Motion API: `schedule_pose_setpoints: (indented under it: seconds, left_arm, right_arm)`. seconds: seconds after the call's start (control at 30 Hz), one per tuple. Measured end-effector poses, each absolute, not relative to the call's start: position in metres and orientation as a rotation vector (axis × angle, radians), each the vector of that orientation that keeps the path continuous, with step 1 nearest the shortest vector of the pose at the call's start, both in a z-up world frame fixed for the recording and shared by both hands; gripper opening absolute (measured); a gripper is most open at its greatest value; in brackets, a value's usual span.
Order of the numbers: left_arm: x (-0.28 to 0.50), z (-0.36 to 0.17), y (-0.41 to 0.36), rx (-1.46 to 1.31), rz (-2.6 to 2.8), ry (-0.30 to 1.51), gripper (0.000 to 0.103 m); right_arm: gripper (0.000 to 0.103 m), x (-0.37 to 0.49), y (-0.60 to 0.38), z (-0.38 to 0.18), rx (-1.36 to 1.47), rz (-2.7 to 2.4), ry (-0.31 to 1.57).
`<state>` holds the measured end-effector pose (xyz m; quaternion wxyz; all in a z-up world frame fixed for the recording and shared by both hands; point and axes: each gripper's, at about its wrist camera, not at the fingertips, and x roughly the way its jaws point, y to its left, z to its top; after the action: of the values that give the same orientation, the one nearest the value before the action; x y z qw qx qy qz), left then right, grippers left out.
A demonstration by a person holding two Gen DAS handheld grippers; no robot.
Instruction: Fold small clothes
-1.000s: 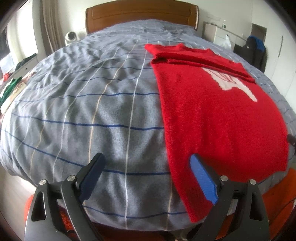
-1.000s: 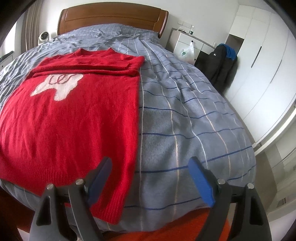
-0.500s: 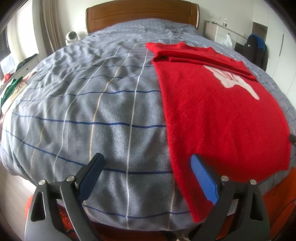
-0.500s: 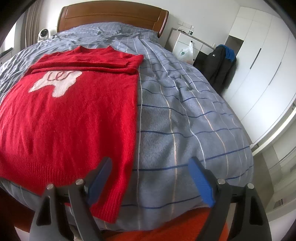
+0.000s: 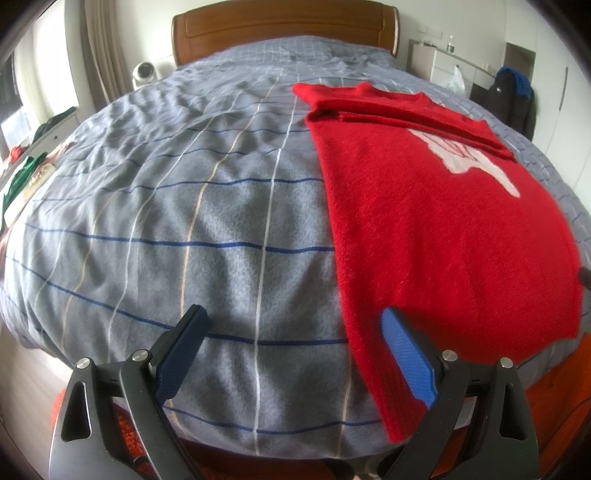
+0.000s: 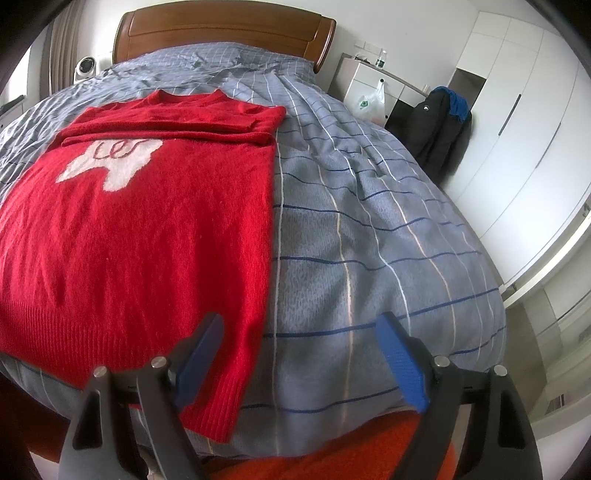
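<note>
A red knitted sweater (image 5: 436,229) with a white motif lies flat on the bed, sleeves folded across its top, hem hanging over the foot edge. My left gripper (image 5: 291,332) hovers open above the foot of the bed, its right finger over the sweater's lower left corner, nothing between the blue pads. In the right wrist view the same sweater (image 6: 147,229) fills the left half. My right gripper (image 6: 301,336) is open too, its left finger above the sweater's lower right corner, holding nothing.
The bed has a grey-blue checked cover (image 5: 184,206) and a wooden headboard (image 6: 221,33). A dark jacket (image 6: 439,125) hangs by white wardrobes on the right. A white fan (image 5: 144,74) and cluttered shelf stand left. Something orange (image 6: 369,450) lies below the foot.
</note>
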<state>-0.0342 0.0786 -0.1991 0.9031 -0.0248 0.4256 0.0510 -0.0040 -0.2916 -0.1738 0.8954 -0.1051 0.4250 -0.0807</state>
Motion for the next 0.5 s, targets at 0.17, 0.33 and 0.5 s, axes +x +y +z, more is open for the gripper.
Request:
schedule_pose_setpoints:
  seconds: [0.17, 0.33, 0.5]
  left_arm:
    - [-0.0342, -0.1992, 0.0787, -0.051, 0.105, 0.880, 0.096]
    - [-0.0347, -0.2000, 0.0795, -0.050, 0.106, 0.883, 0.096]
    - [-0.0388, -0.1974, 0.0836, -0.047, 0.099, 0.900, 0.096]
  right_arm:
    - [0.084, -0.0040, -0.2918, -0.1737, -0.214, -0.168, 0.882]
    - [0.084, -0.0044, -0.2920, -0.1736, -0.213, -0.168, 0.884]
    - [0.084, -0.0049, -0.2950, -0.1727, -0.201, -0.157, 0.889]
